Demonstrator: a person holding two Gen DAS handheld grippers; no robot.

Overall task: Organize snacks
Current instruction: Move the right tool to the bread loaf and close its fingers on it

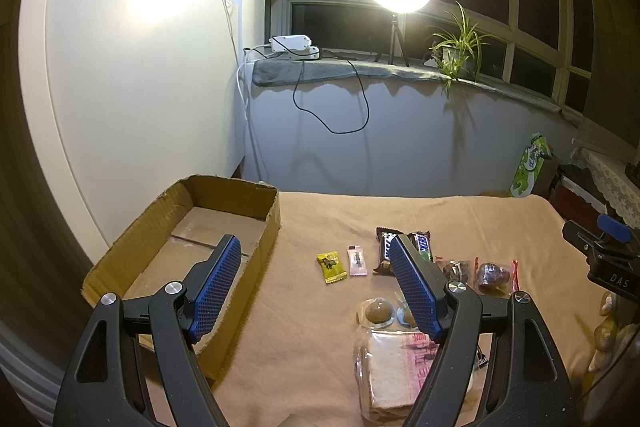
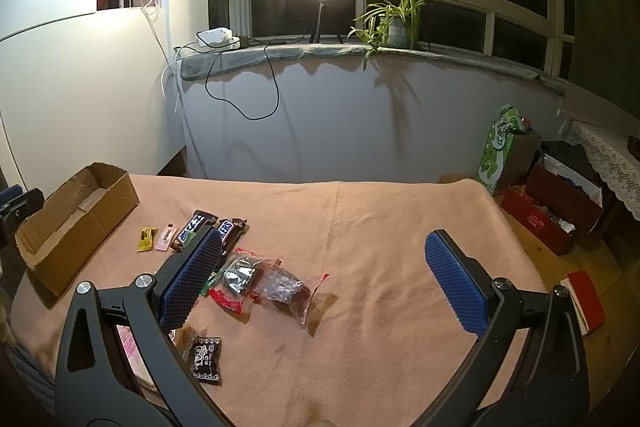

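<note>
Both tools are released: the left gripper [image 1: 314,261] hangs with its blue ribbed pads wide apart above the peach cloth-covered table [image 2: 360,227], and the right gripper [image 2: 322,259] is spread just as wide, neither holding anything. The open brown cardboard box [image 1: 192,227] sits at the table's far left corner, with nothing visible inside it, so none of the snacks has been put away. They lie in a loose row toward the left half of the cloth: a small yellow wrapped candy [image 1: 331,267] and a thin pink wrapped candy [image 1: 357,261] nearest the box, then two dark chocolate bars in glossy wrappers [image 2: 212,227] side by side, two clear red-edged packets of dark dried fruit [image 2: 264,281], a small black printed sachet [image 2: 207,359], and at the near edge a clear bag of sliced white bread [image 1: 390,371]. All look light. The candies are tiny and slick, best pinched across the middle flat to the cloth; the bars are stiff enough to take across their width; the film packets will crumple and slip, so grip the filled bulge. The bread is soft and crushable, and wants a gentle closing.
</note>
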